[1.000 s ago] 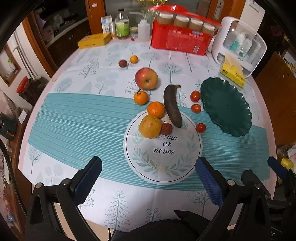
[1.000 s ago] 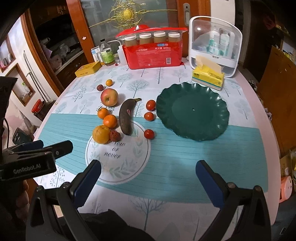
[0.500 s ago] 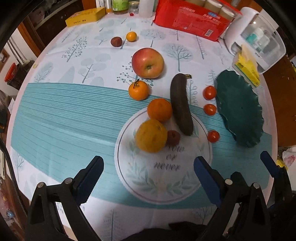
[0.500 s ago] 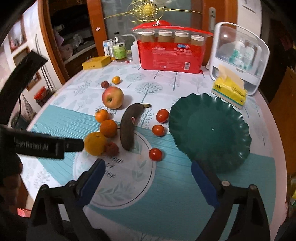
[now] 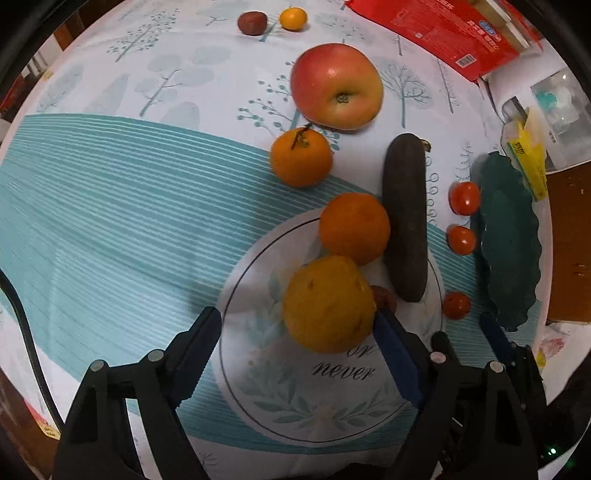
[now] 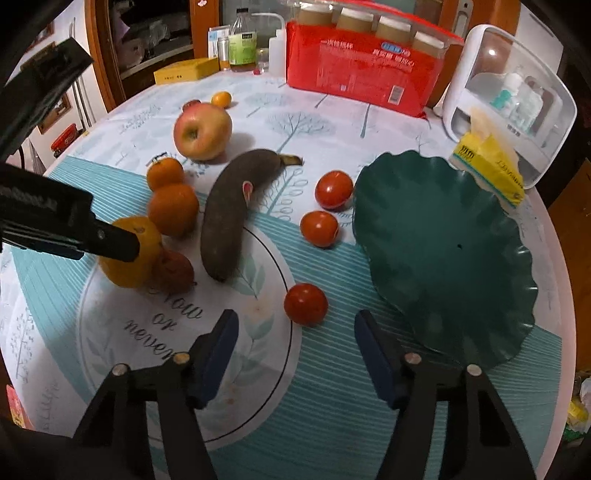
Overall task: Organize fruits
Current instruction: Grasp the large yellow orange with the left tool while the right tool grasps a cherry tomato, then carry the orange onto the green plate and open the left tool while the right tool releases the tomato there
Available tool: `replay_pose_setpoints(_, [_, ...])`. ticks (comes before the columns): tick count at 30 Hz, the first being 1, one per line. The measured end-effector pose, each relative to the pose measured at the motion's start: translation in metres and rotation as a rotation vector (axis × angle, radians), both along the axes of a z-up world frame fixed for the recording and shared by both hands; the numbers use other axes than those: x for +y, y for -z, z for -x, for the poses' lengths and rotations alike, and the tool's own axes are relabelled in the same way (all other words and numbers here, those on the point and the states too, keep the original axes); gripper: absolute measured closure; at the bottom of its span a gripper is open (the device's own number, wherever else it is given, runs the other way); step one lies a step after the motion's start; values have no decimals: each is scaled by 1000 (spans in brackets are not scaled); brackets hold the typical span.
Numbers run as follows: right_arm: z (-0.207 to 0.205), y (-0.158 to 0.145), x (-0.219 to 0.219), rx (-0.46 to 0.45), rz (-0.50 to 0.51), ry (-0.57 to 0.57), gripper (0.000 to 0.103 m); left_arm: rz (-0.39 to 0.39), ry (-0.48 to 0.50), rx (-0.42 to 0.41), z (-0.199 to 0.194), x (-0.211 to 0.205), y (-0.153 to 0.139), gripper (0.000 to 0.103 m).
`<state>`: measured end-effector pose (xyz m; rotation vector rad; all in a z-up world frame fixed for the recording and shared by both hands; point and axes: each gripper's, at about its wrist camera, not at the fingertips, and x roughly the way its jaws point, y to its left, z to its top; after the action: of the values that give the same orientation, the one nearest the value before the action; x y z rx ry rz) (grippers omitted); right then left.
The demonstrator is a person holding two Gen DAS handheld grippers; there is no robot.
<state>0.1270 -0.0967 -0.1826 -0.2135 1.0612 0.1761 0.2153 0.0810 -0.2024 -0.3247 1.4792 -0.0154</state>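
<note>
My left gripper (image 5: 295,328) is open, its jaws either side of a large yellow-orange fruit (image 5: 327,304) on the table; the right finger is close to it, touching cannot be told. Beyond lie an orange (image 5: 354,228), a tangerine (image 5: 301,157), an apple (image 5: 336,85), a dark banana (image 5: 404,218) and a small dark-red fruit (image 5: 384,297). My right gripper (image 6: 293,332) is open, just short of a tomato (image 6: 306,303). Two more tomatoes (image 6: 319,229) (image 6: 333,189) lie beside the empty green plate (image 6: 447,254). The left gripper's body (image 6: 66,229) hides part of the yellow fruit (image 6: 129,254).
At the back stand a red package (image 6: 364,79), a white storage box (image 6: 517,99), a yellow tissue pack (image 6: 491,166), bottles (image 6: 242,46) and a yellow box (image 6: 186,70). A small orange fruit (image 5: 292,17) and a small dark fruit (image 5: 252,23) lie far back.
Both grippers have moved forward and down toward the table. The left now straddles the yellow-orange fruit; the right has come close to the nearest tomato. No fruit has moved.
</note>
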Motion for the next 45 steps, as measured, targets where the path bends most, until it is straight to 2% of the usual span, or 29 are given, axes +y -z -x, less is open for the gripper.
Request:
replay_pose_setpoints(4, [-5,9,1,9,7,-9,45,23,1,17,-4,-3,9,20])
replay_pose_setpoints(6, [-6,10,1,3,-4,-24,46,42,-6,28,-5,-4,13,23])
replay_pose_setpoints(8, [-7,11,4,-5,1,-38,46,63,-7,33,-8,-5,19,30])
replay_pose_setpoints(15, [-12,17,5,3,-10,-48,55,113,-40,13,-9,-1,27,38])
replay_pose_setpoints(18, [-13,18,4,-3,-8,-51,60,135,-48,4,-9,0,27,46])
replay_pose_setpoints(19, [-13,17,4,-5,-6,-52,63,158,-51,1,-9,0,28,52])
replay_pose_setpoints(23, [-15,17,4,-4,-3,-57,74,157,-59,-4,-9,-4,26,54])
replay_pose_setpoints(27, [-15,16,1,10,-18,-51,75,145,-66,0,-7,0,22,54])
replay_pose_setpoints(34, [-11,3,0,3,-50,-52,75,98,-82,-50,3,8,-2,55])
replay_pose_setpoints(40, [-6,-20,-9,-43,-82,-60,75,87,-75,-163,4,4,-44,55])
replay_pose_setpoints(45, [-2,-40,-26,-97,-90,-41,75,90,-36,-243,-1,-16,-74,55])
